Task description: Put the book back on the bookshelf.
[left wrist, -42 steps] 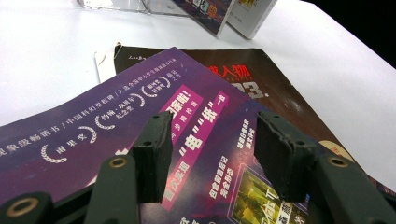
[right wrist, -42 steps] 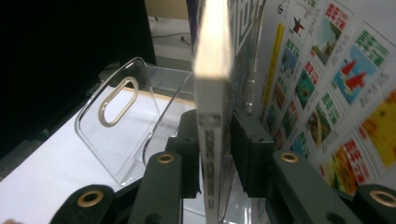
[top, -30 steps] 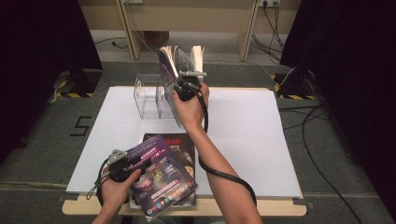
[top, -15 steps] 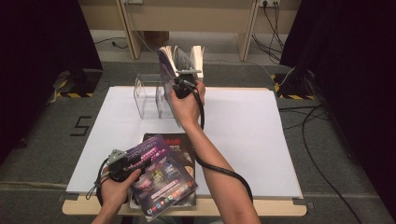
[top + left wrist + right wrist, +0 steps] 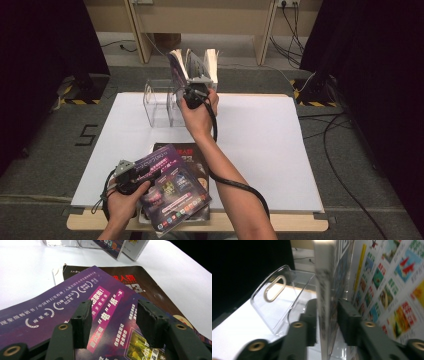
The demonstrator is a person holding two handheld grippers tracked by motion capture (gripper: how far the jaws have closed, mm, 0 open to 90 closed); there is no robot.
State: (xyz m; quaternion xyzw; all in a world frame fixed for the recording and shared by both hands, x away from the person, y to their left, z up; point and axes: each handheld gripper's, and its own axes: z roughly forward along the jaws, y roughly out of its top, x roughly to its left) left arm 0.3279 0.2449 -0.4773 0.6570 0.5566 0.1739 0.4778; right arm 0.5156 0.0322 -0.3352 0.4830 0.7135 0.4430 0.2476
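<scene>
A clear acrylic file holder (image 5: 159,104) stands at the table's far side, with magazines upright in it. My right gripper (image 5: 192,84) reaches into it. Its jaws have just been opening, and they stand on either side of one upright magazine's edge (image 5: 325,302). Another magazine with colourful little pictures (image 5: 392,290) stands to its right. My left gripper (image 5: 149,172) hovers open at the near edge, over a purple magazine (image 5: 50,310) that lies on a dark brown magazine (image 5: 147,282).
The white table top (image 5: 260,135) spreads out to the right of the arms. The empty left compartment of the holder (image 5: 279,297) has an oval handle cut-out. A black cable (image 5: 235,185) trails from the right gripper along the forearm. Dark curtains flank the table.
The right hand has edged a little to the left at the holder, and the upright magazines have shifted slightly with it. The left hand and the purple magazine have stayed still.
</scene>
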